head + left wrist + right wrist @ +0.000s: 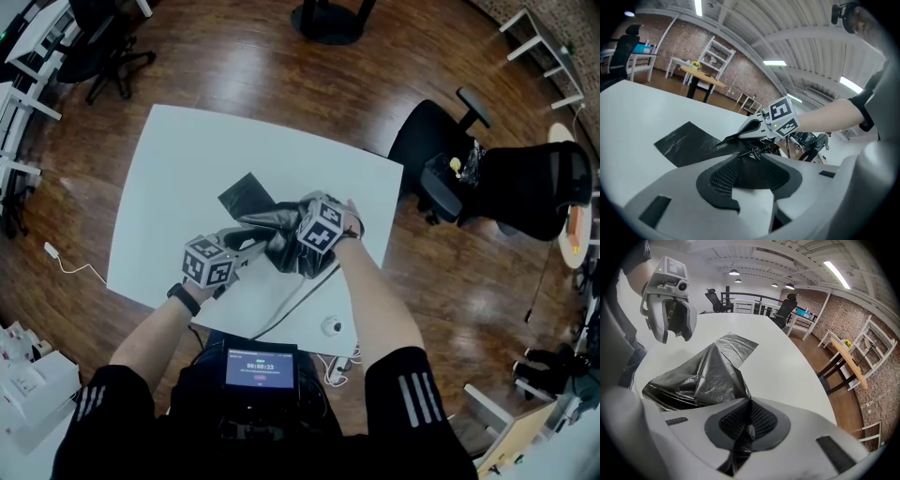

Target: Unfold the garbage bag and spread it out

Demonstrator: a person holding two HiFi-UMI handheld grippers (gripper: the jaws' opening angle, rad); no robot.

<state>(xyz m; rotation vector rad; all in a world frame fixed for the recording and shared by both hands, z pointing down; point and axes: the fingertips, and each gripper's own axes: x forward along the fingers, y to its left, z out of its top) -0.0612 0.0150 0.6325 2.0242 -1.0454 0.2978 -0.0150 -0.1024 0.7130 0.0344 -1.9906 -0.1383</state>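
The black garbage bag [249, 198] lies on the white table [183, 169], one flat folded corner spread toward the far side and the rest bunched up. My right gripper [302, 246] points steeply down and is shut on the bunched part; in the right gripper view a fold of bag film [712, 373] is pinched between the pads of that gripper [749, 417]. My left gripper [246, 249] hovers just left of the bunch, jaws apart and holding nothing. The right gripper view shows it raised over the table with nothing in it [675, 329]. From the left gripper view [751, 172] the bag [686, 140] lies ahead.
A black office chair [448, 161] stands past the table's right edge. A grey cable [281, 305] and a small white round device [332, 326] lie near the front edge. A screen [261, 367] hangs at the person's chest. More desks and chairs stand around.
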